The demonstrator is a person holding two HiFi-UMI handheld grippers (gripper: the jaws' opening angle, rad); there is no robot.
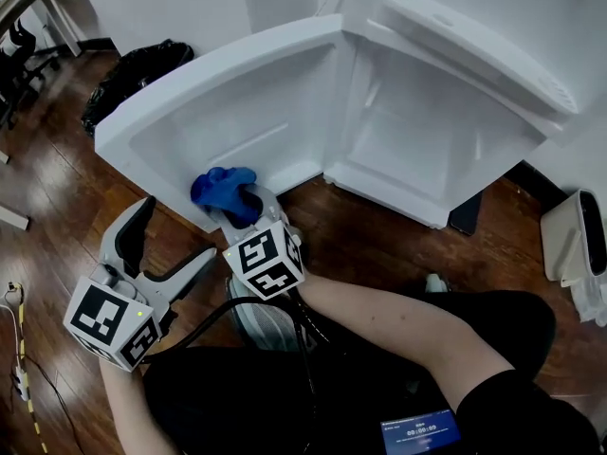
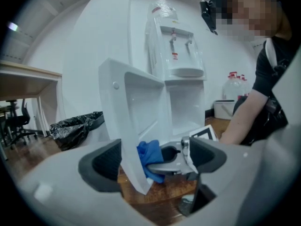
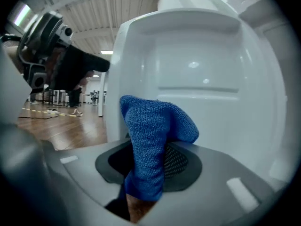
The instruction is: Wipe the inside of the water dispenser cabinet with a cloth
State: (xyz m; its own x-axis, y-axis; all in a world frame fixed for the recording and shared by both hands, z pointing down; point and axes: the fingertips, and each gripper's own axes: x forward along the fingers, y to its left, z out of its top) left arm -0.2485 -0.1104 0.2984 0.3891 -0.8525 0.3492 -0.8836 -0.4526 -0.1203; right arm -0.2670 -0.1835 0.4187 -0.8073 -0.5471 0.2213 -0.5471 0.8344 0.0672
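The white water dispenser cabinet stands with its door swung wide to the left. My right gripper is shut on a blue cloth. The cloth bunches up above the jaws, right at the door's lower inner edge. My left gripper hangs lower left with its jaws wide apart and nothing held. The door's bottom corner lines up between them, a little ahead.
A black rubbish bag lies on the wooden floor behind the door. A white appliance stands at the right wall. A desk is at far left. Cables trail along the floor at lower left.
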